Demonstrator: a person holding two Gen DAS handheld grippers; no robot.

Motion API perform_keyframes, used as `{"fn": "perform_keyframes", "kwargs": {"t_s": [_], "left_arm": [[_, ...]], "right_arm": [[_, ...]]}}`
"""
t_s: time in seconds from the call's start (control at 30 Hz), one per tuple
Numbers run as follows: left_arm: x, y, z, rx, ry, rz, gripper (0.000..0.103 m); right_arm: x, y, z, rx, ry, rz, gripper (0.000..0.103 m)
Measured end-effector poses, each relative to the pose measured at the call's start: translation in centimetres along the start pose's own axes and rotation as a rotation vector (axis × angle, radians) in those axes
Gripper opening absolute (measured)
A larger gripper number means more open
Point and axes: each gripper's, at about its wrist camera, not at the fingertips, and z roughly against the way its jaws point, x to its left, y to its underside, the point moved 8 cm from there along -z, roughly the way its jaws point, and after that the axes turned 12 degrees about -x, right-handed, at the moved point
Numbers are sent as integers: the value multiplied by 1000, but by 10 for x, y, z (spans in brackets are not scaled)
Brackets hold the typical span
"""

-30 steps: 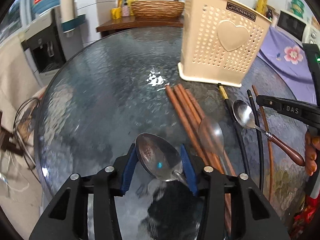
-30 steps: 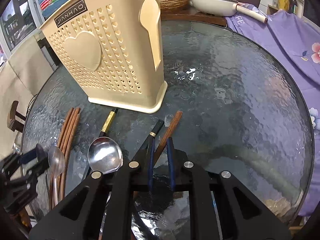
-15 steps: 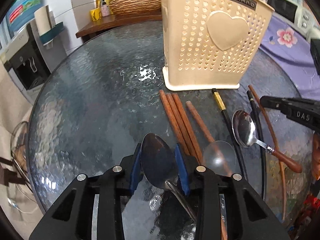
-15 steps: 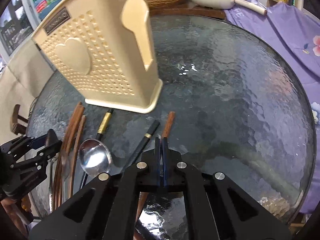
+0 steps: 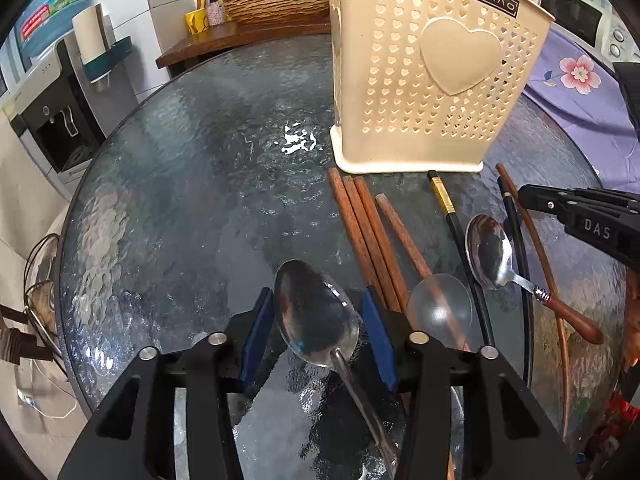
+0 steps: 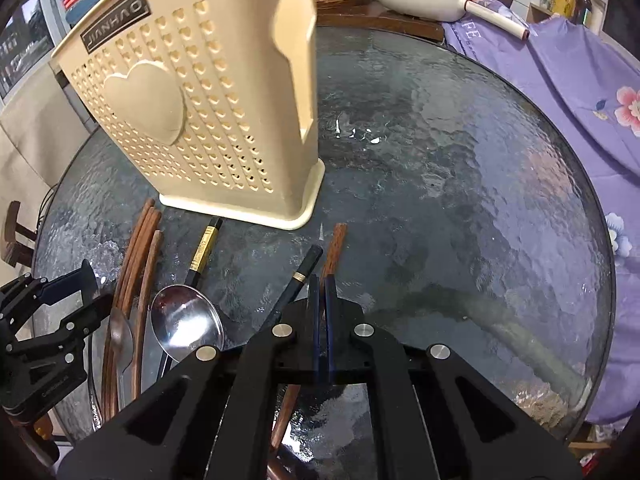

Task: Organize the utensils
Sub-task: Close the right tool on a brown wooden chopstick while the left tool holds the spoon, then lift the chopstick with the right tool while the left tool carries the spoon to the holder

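A steel spoon is bracketed by the left claw, whose jaws are opening, the bowl lying loose between the pads above the counter. A firmer pinch is wanted before the cream holder, standing far right, is approached. The right claw is pressed together on a brown chopstick.

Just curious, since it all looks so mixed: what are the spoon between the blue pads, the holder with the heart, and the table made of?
Spoon: apparently polished metal; it mirrors its surroundings. Holder: looks like matte cream plastic, moulded with heart-shaped holes. Table: seemingly dark, rippled glass that glints with light.
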Motion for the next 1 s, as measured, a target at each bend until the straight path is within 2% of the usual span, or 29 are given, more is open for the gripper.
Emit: {"fn": "perform_keyframes", "kwargs": {"t_s": [0.07, 0.4, 0.5, 0.73, 0.87, 0.9, 0.97, 1.0], "left_arm": [[-2, 0, 0, 1, 3, -1, 37], [-1, -10, -7, -2, 24, -16, 36], [2, -14, -9, -11, 52, 9, 36], [7, -27, 5, -98, 52, 7, 35], [7, -33, 12, -124, 52, 6, 35], [7, -35, 13, -128, 50, 6, 35], [8, -36, 14, -136, 44, 2, 35], [8, -36, 15, -138, 43, 0, 35]], "right_arm": [[1, -1, 0, -1, 2, 6, 3], [-14, -9, -6, -51, -5, 34, 1], [-23, -14, -5, -82, -8, 10, 1], [-32, -34, 18, -214, 3, 14, 1], [-36, -35, 14, -177, -11, -11, 2], [-36, -34, 12, -165, -5, -14, 6], [-34, -28, 9, -131, -13, -23, 31], [-33, -26, 10, -126, -17, -32, 50]]}}
